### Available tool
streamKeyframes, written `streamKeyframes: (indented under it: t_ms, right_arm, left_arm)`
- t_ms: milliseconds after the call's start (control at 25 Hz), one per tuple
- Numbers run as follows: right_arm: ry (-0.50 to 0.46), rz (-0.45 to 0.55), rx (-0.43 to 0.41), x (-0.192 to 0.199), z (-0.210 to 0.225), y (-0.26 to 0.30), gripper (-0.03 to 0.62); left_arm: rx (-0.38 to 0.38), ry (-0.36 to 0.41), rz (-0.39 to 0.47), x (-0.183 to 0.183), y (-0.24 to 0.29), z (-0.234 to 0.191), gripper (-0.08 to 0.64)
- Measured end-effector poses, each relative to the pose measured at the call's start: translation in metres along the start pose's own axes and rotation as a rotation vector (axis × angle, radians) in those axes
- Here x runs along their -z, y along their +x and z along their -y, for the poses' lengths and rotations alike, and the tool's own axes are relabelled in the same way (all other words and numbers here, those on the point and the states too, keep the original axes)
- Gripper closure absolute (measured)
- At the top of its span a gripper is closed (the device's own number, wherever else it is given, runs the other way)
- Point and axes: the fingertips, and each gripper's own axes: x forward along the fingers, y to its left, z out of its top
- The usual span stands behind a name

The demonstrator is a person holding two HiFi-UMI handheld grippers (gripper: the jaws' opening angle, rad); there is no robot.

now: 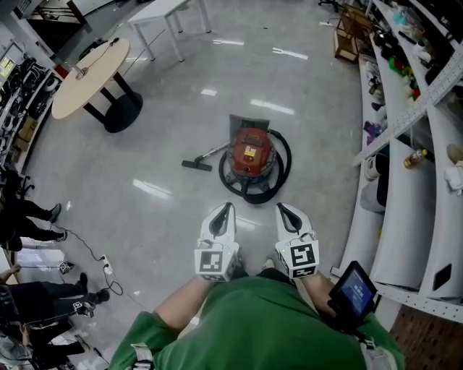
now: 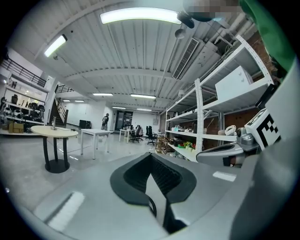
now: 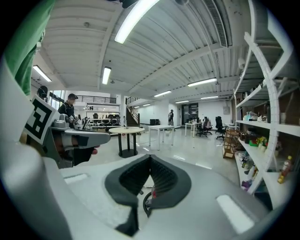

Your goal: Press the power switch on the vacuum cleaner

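Observation:
The red vacuum cleaner [image 1: 250, 152] stands on the grey floor ahead of me, with its black hose [image 1: 278, 178] coiled round it and its wand and floor nozzle [image 1: 197, 165] lying to its left. The power switch cannot be made out. My left gripper [image 1: 228, 208] and right gripper [image 1: 281, 207] are held side by side, short of the vacuum and above the floor, both shut on nothing. In the left gripper view, the left gripper [image 2: 151, 156] has its jaw tips meeting. The right gripper [image 3: 150, 158] shows a sliver of the red vacuum [image 3: 151, 194] through the gap under its tips.
A round wooden table [image 1: 90, 76] on a black base stands far left, a white table [image 1: 165, 12] behind it. White shelving [image 1: 405, 152] with bottles and goods runs down the right. People's legs [image 1: 32, 217] and a floor cable [image 1: 106, 266] are at the left edge.

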Motion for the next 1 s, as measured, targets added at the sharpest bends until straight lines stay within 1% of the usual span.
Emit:
streamKeyframes:
  t_ms: [240,480,640,800,1000]
  right_arm:
    - [-0.016,-0.017,0.071,-0.012,-0.013,0.045,0.589]
    - [-0.013,-0.023,0.123,-0.025,-0.020,0.073,0.589]
    - [-0.022,-0.015,0.133,-0.029,-0.018,0.094,0.590]
    - [-0.017,-0.009,0.141,-0.032,-0.003,0.118,0.589]
    - [-0.001,-0.024,0.122,-0.024,0.021,0.152,0.589]
  left_arm:
    - [0.058,-0.019,-0.010,0.002,0.025,-0.049,0.554]
    - [0.108,-0.014,-0.018,-0.001,0.042,-0.079,0.554]
    - [0.108,-0.023,-0.018,0.000,0.056,-0.095,0.554]
    - [0.096,-0.034,-0.026,0.003,0.080,-0.104,0.554]
    - [0.095,-0.010,-0.064,0.014,0.120,-0.104,0.554]
